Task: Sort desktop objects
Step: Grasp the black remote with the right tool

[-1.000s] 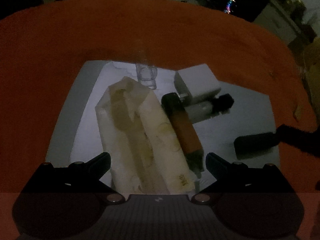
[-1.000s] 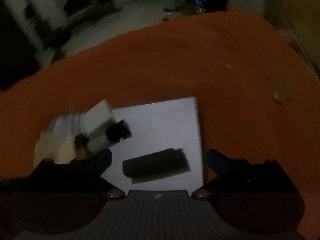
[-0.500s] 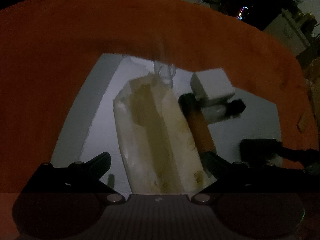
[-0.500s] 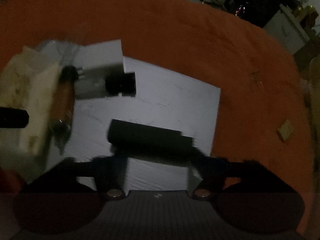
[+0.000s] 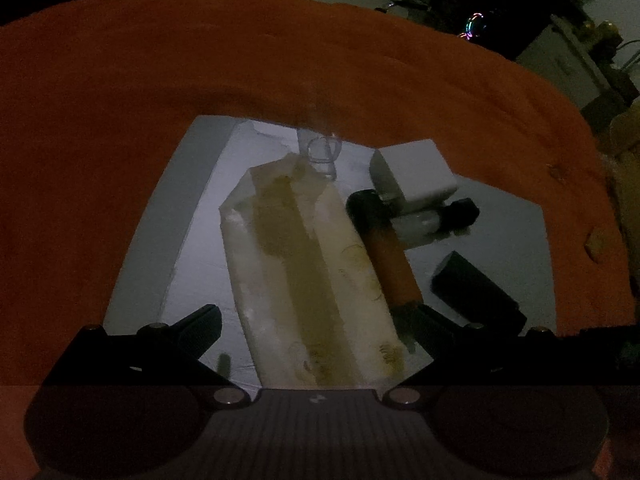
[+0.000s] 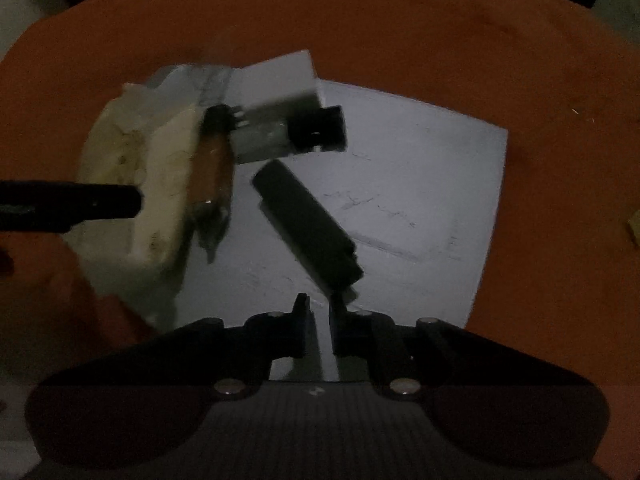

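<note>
Print on the pale wrapped packet (image 5: 316, 276) is unreadable. Left gripper (image 5: 316, 320) straddles it, jaws wide; right gripper (image 6: 319, 312), pointing down, has just closed empty beside the black bar (image 6: 308, 224) on the white sheet (image 6: 420, 168).

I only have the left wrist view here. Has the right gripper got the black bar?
Observer: Not clearly. The right gripper has just been closing and is shut. Bare board shows between its fingers, and the bar's near end sits at its right fingertip.
Operator: Anything on the board beyond the bar?
Observer: Only faint lines on the surface.
Operator: Does my gripper show in that view?
Observer: Just one finger of the left gripper, reaching in from the left edge in front of the packet.
</note>
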`<state>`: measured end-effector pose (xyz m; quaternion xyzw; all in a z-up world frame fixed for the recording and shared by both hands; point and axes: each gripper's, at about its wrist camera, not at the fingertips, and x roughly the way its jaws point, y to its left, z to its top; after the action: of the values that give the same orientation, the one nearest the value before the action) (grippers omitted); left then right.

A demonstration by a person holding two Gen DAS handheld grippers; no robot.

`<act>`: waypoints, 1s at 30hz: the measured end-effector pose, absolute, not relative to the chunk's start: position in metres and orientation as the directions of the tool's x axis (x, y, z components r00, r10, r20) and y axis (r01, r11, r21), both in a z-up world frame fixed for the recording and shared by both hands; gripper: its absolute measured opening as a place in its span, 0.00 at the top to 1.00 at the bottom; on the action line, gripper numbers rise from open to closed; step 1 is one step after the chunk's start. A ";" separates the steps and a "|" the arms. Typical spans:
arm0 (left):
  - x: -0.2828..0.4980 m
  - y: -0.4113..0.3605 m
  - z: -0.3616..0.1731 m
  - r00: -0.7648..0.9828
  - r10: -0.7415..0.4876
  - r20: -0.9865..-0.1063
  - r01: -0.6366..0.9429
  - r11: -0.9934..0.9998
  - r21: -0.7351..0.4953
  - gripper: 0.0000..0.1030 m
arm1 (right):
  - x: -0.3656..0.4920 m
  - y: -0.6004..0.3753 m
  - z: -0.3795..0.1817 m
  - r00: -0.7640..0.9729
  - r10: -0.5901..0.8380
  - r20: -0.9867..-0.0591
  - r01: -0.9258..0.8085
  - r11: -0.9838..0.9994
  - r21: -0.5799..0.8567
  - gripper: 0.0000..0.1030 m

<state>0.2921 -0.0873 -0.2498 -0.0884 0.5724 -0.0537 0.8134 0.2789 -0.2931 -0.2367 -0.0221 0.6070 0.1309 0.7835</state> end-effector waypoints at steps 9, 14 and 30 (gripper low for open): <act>0.288 -0.101 -0.236 0.391 -0.221 -0.893 0.017 0.972 -0.234 0.00 | 0.281 -0.284 -0.209 0.480 0.081 -0.874 -0.253 0.966 -0.050 0.45; 0.280 -0.099 -0.231 0.408 -0.190 -0.893 -0.018 0.976 -0.216 0.00 | 0.282 -0.260 -0.232 0.486 0.066 -0.872 -0.364 0.922 -0.133 0.45; 0.294 -0.107 -0.222 0.451 -0.207 -0.868 -0.101 0.954 -0.281 0.00 | 0.280 -0.284 -0.233 0.342 0.059 -0.938 -0.243 0.969 -0.028 0.71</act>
<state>0.2943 -0.1066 -0.2223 -0.1476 0.5228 -0.0317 0.8390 0.2803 -0.2839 -0.2335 -0.0816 0.5661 0.0927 0.8150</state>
